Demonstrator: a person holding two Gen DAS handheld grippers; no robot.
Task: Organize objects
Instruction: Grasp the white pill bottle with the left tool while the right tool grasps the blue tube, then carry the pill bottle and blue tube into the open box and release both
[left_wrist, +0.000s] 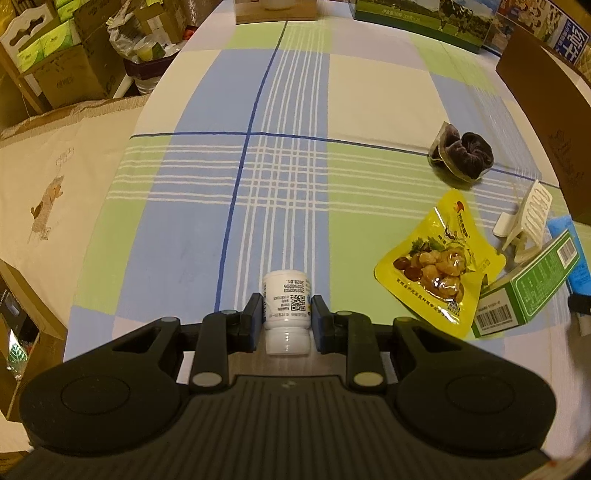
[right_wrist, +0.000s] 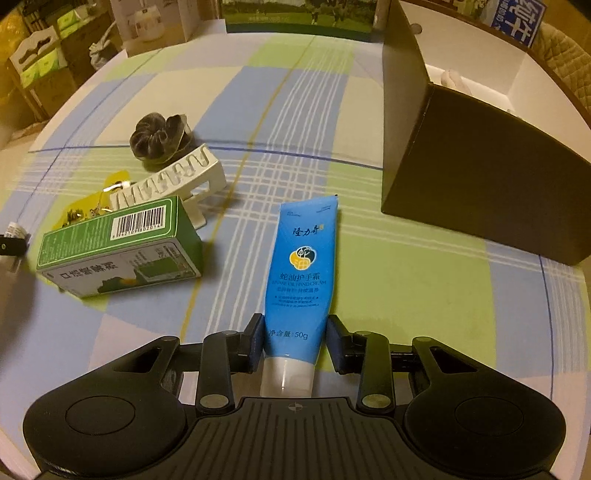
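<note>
The left gripper (left_wrist: 286, 317) clamps a small white plastic bottle (left_wrist: 286, 314); the right gripper (right_wrist: 295, 341) brackets a blue hand-cream tube (right_wrist: 301, 273) on the checked counter (right_wrist: 406, 280), grip uncertain.

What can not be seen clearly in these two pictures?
- Dark box contents: right wrist view, its own wall hides them.
- Yellow snack pouch: right wrist view, mostly behind the green box.
- Blue tube: left wrist view, cut off by the edge.
- White bottle label text: left wrist view, too small.
</note>
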